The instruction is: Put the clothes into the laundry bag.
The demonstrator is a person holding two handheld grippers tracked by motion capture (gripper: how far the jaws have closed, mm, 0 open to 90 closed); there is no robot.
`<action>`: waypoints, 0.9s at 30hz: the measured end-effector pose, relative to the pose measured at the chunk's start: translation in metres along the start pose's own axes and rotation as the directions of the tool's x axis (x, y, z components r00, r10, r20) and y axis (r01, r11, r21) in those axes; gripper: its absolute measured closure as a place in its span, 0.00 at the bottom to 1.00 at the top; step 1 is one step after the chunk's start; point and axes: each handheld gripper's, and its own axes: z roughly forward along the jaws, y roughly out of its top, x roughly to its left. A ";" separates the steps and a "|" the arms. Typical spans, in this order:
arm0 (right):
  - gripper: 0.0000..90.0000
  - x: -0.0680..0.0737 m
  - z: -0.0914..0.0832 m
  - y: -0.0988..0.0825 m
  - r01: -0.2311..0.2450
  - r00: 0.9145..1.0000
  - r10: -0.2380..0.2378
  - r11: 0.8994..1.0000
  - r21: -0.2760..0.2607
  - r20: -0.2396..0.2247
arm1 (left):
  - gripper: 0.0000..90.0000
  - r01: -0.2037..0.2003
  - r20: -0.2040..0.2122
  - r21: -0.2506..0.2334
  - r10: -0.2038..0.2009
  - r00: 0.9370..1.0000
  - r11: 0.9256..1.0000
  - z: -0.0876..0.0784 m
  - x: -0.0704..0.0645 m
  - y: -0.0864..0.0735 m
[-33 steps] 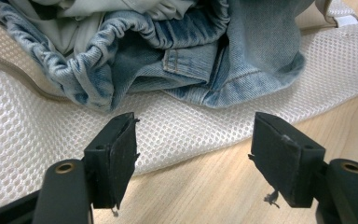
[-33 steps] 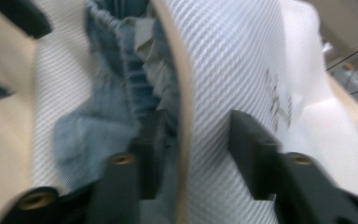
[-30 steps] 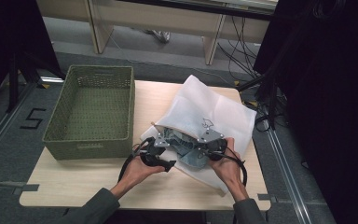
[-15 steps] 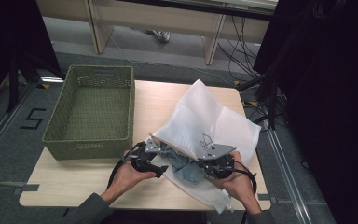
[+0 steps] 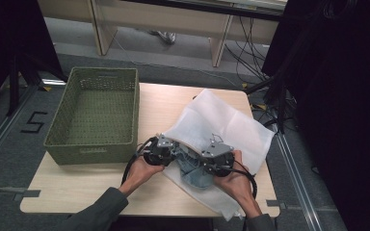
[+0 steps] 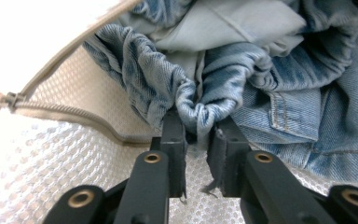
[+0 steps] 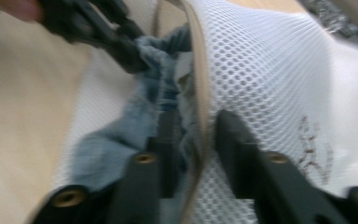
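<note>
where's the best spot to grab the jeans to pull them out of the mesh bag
Probably the bunched denim fold at the bag's mouth, where the left gripper already pinches the jeans. Come from the open zipper side, toward the person: that fold sticks out of the mesh bag, so it can likely be pinched without catching mesh.

A light wooden counter (image 5: 91, 185) is standing on grey floor (image 5: 173, 62). Beyond the jaws, pale furniture legs (image 5: 101, 26) are rising and black cables (image 5: 243, 57) are trailing. A white "5" (image 5: 33, 122) is marking the floor left of them.
</note>
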 end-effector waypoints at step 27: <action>0.98 0.010 0.008 -0.018 -0.040 0.979 0.047 0.998 0.040 -0.198 | 0.80 0.058 0.088 -0.033 -0.055 0.995 0.998 0.000 -0.006 0.003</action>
